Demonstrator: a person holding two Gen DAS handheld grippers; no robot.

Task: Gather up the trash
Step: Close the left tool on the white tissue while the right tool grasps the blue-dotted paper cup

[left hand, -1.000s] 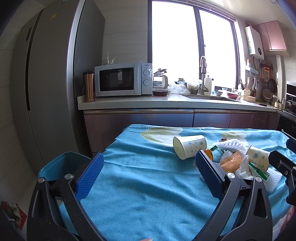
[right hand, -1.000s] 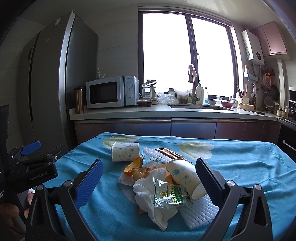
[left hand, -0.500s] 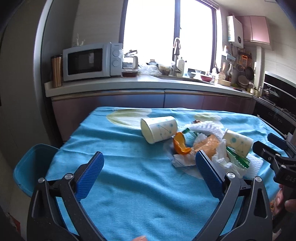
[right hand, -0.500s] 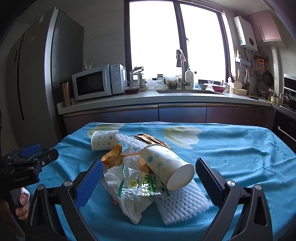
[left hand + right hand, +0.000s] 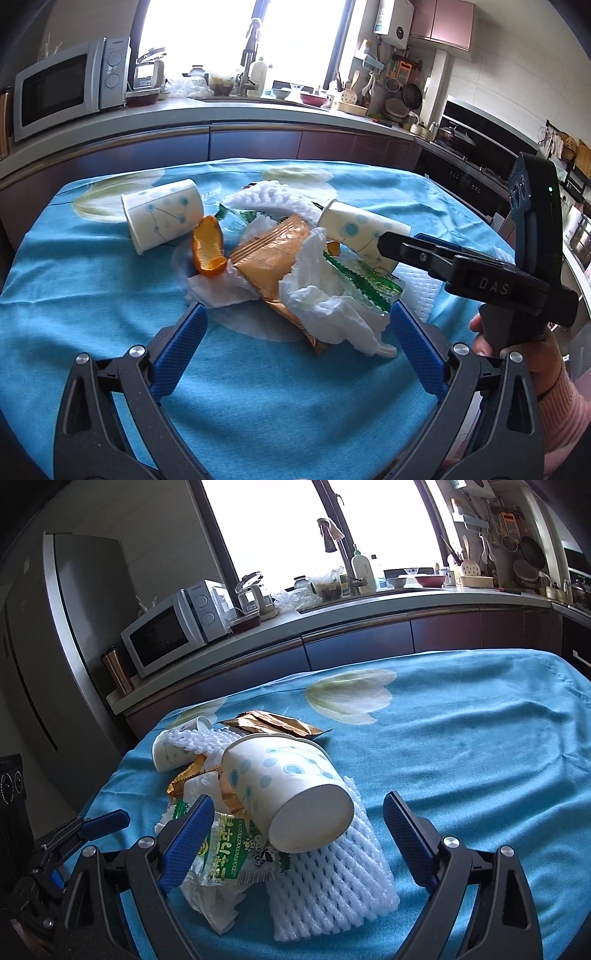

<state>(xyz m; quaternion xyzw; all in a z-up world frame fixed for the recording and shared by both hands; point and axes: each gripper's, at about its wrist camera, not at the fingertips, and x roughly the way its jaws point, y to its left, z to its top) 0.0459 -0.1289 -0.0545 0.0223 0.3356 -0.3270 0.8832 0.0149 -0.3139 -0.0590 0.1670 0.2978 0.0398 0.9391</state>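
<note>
Blue pads of the left gripper (image 5: 297, 334) stand wide apart over the near edge of the trash pile, clamped on nothing; crumpled white tissue (image 5: 325, 299) and an orange snack wrapper (image 5: 273, 254) lie between them. The right gripper (image 5: 297, 825) is also spread wide, its jaws closing, with a paper cup (image 5: 288, 790) lying on its side between the pads, untouched. That cup rests on white foam netting (image 5: 332, 882) beside a green wrapper (image 5: 236, 853). A second paper cup (image 5: 162, 216) lies tipped over at far left, next to an orange peel (image 5: 207, 245). Both cups' insides are out of view. Everything sits on the blue tablecloth (image 5: 92, 295).
</note>
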